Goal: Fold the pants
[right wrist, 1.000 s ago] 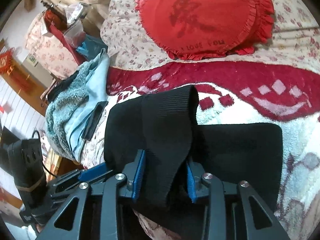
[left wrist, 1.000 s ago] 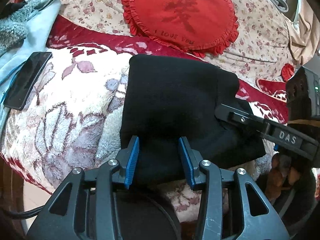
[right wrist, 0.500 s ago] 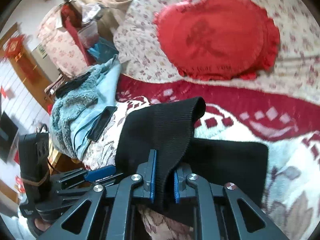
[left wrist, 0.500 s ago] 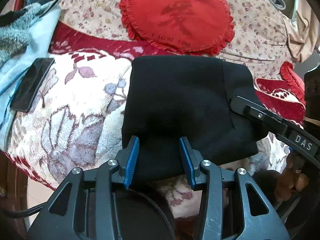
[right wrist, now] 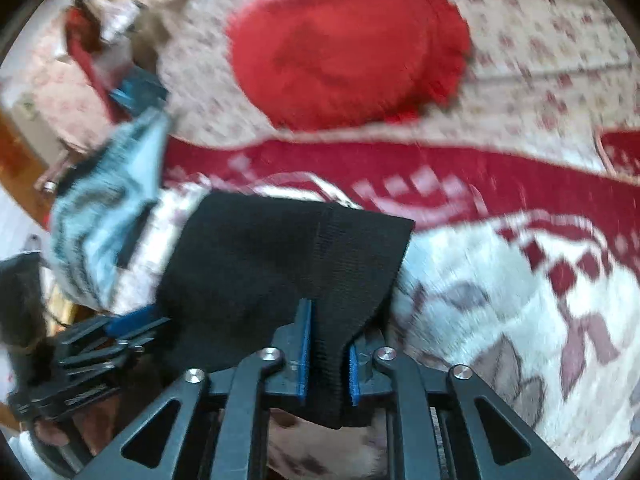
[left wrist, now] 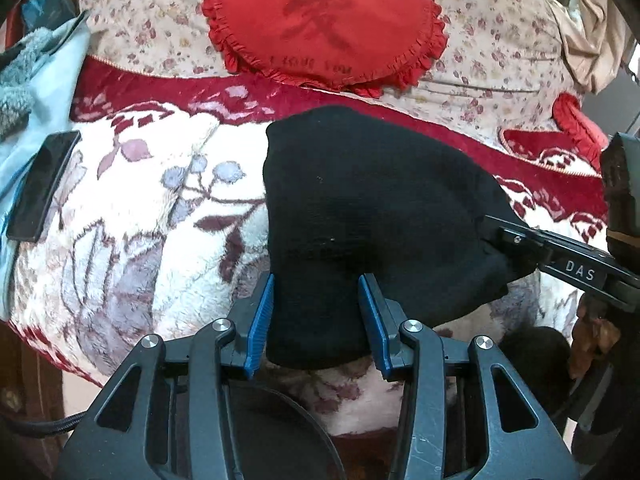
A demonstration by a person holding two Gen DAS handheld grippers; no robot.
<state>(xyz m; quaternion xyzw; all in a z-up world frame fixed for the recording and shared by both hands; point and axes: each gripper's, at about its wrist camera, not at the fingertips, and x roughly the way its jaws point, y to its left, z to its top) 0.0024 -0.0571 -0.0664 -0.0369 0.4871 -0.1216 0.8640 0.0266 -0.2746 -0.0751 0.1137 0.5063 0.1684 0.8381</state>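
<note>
The black pants (left wrist: 360,200) lie folded into a short bundle on the floral blanket (left wrist: 140,208). My left gripper (left wrist: 316,284) is shut on their near edge, and the cloth fills the gap between its blue pads. My right gripper (right wrist: 328,320) holds the ribbed hem of the pants (right wrist: 260,256); its jaws are opening slightly while the pads still press on the cloth. In the left wrist view the right gripper (left wrist: 500,236) pinches the bundle's right corner, which is drawn up. The left gripper (right wrist: 132,320) shows at the lower left of the blurred right wrist view.
A red heart-shaped cushion (left wrist: 324,24) lies behind the pants on a flowered cover. At the left edge a black phone (left wrist: 40,188) rests beside a light blue fleece garment (left wrist: 36,72). The bed's edge drops away at the lower left.
The right gripper's jaws closed from wide apart onto the ribbed hem and carried it sideways, pulling the bundle's right corner. The left gripper kept its hold and shifted a little.
</note>
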